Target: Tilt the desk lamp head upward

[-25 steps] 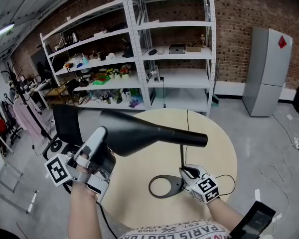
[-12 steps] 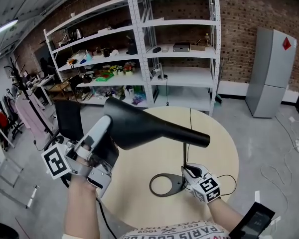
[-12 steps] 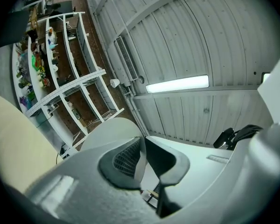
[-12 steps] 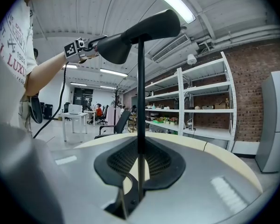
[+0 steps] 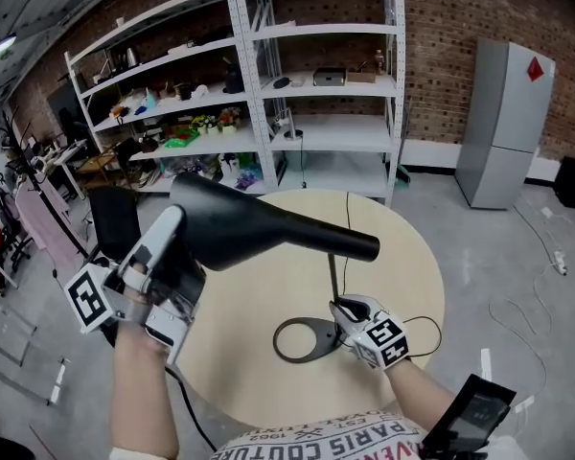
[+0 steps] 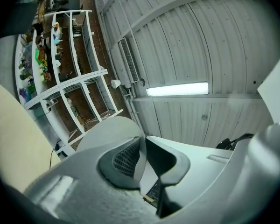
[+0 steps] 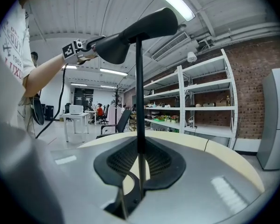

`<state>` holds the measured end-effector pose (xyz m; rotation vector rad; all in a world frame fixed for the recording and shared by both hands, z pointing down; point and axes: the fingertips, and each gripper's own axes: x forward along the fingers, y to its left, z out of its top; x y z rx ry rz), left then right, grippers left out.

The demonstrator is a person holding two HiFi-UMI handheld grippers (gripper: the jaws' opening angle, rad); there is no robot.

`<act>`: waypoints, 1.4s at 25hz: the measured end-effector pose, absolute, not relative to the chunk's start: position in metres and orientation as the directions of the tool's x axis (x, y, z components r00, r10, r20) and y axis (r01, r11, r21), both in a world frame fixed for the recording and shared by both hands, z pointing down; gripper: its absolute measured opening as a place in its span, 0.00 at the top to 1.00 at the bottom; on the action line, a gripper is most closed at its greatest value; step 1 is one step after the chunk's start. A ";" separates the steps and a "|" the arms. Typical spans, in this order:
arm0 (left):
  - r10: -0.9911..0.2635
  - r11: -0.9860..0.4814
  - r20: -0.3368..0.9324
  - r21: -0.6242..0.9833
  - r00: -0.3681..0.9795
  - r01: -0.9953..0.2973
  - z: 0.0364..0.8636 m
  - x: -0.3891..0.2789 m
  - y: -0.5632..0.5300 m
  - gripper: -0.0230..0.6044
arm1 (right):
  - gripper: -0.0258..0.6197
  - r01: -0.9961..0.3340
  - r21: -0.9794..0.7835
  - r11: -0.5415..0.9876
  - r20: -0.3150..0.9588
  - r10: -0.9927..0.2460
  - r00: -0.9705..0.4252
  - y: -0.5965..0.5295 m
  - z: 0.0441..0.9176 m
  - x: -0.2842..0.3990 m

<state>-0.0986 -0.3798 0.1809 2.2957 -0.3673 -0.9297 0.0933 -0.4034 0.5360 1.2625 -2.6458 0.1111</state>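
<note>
One black desk lamp stands on one round cream table (image 5: 402, 266) in the head view, made up of one cone-shaped lamp head (image 5: 240, 230), one thin lamp stem (image 5: 332, 281) and one ring base (image 5: 302, 340). Two claws are at work: the left claw (image 5: 184, 247) is clenched on the wide rim of the lamp head, and the right claw (image 5: 339, 309) grasps the lamp stem just above the ring base. Two white shelving units (image 5: 316, 94) and one grey cabinet (image 5: 503, 123) line the brick wall behind. The left gripper view, aimed at the ceiling, shows what the head view cannot: the thin rim of the lamp head (image 6: 109, 129) pinched between that claw's two pads, under one lit ceiling strip (image 6: 177, 88). The right gripper view shows the lamp stem (image 7: 139, 87) upright between its two pads, the jaws having just eased a shade wider yet pressed to it. This view alone takes in the lamp from below, with the lamp head (image 7: 140, 29) overhead, the left claw's marker cube (image 7: 70, 49) at its far end, and people seated at distant desks
</note>
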 end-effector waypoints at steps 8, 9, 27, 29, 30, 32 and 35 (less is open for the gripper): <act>-0.509 -0.793 -0.625 0.607 0.591 -0.041 0.189 -0.128 -0.382 0.85 | 0.86 -0.752 -0.093 0.652 0.249 -0.716 -0.652 -0.402 0.532 0.103; -0.520 -0.793 -0.624 0.607 0.583 -0.058 0.192 -0.132 -0.379 0.85 | 0.86 -0.759 -0.092 0.644 0.239 -0.726 -0.645 -0.400 0.529 0.107; -0.330 -0.934 0.060 0.125 0.942 -0.335 0.394 0.006 -0.178 0.97 | 0.96 -0.551 -0.220 0.805 0.179 -0.522 -0.834 -0.209 0.474 0.049; -0.284 -0.945 0.031 0.163 0.958 -0.285 0.392 0.004 -0.163 0.97 | 0.96 -0.549 -0.197 0.812 0.173 -0.523 -0.835 -0.190 0.464 0.042; -0.272 -0.948 0.026 0.162 0.962 -0.272 0.391 0.001 -0.156 0.97 | 0.96 -0.555 -0.193 0.809 0.162 -0.531 -0.832 -0.181 0.458 0.038; -0.274 -0.949 0.047 0.145 0.960 -0.278 0.394 -0.007 -0.144 0.97 | 0.96 -0.561 -0.204 0.802 0.132 -0.545 -0.828 -0.165 0.449 0.030; -0.305 -0.935 0.102 0.154 0.947 -0.318 0.406 -0.028 -0.123 0.97 | 0.96 -0.568 -0.215 0.794 0.124 -0.555 -0.823 -0.135 0.445 0.007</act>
